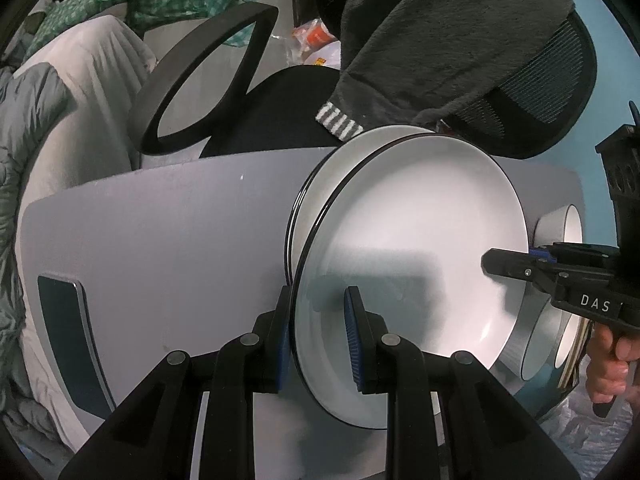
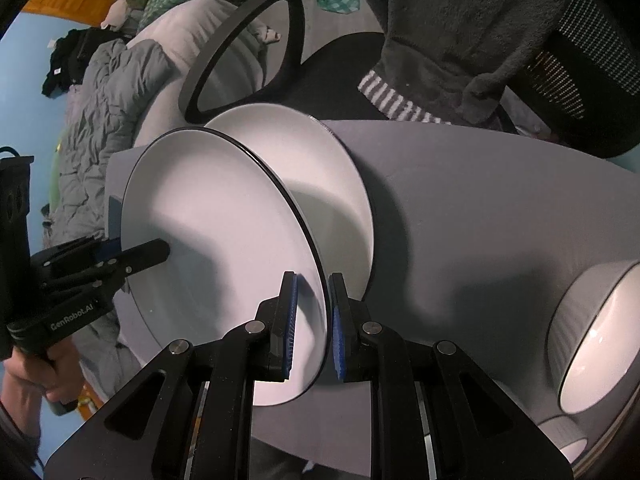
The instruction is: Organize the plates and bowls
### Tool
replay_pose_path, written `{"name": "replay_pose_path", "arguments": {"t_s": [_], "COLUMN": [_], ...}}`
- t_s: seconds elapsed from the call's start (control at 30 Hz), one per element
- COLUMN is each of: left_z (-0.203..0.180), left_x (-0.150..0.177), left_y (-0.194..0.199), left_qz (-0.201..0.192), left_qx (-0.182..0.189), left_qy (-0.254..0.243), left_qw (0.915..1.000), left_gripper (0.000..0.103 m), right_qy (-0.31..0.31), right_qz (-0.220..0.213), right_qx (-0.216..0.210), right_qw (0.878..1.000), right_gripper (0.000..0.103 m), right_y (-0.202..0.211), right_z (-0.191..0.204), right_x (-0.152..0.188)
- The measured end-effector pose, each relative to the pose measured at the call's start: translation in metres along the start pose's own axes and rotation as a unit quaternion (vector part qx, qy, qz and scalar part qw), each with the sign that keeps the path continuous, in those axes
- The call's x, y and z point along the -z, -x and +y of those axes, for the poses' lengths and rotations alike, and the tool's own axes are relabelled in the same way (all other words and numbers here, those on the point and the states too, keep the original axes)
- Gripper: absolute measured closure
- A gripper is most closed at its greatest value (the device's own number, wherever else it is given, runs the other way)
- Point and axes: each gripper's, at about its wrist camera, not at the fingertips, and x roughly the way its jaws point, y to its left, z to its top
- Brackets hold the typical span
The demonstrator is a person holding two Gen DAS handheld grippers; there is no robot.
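Grey table [image 2: 480,200], upper plate [image 2: 208,248] rim-gripped between both grippers' [image 1: 318,340] [image 2: 312,328] narrowed jaws.

the near and left of the grey table [image 1: 160,240] is left open in the left wrist view. the right is blocked by two plates [image 1: 420,248], one above the other, and ribbed bowls [image 1: 556,228] beyond them. the far edge is closed off by a black chair [image 1: 208,80] draped with a grey garment [image 1: 440,40].
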Motion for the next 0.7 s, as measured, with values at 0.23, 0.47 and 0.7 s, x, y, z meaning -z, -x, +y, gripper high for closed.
{"name": "replay_pose_path", "arguments": {"t_s": [0.23, 0.47, 0.7], "left_z": [0.000, 0.001, -0.003], "left_x": [-0.008, -0.011, -0.013], "left_y": [-0.005, -0.013, -0.016], "left_qz": [0.007, 0.012, 0.015], "left_qx": [-0.011, -0.021, -0.034], "left_qy": [0.004, 0.007, -0.005], "left_qw": [0.9999, 0.9997, 0.9993], "left_gripper": [0.080, 0.077, 0.077], "right_qy": [-0.009, -0.009, -0.009], "right_qz": [0.015, 0.019, 0.021], "right_qx": [-0.008, -0.003, 0.011], "right_qw": [1.000, 1.000, 1.000], "right_gripper": [0.087, 0.086, 0.086], "right_y": [-0.009, -0.014, -0.013], "right_z": [-0.008, -0.006, -0.005], "right_x": [-0.013, -0.018, -0.025]}}
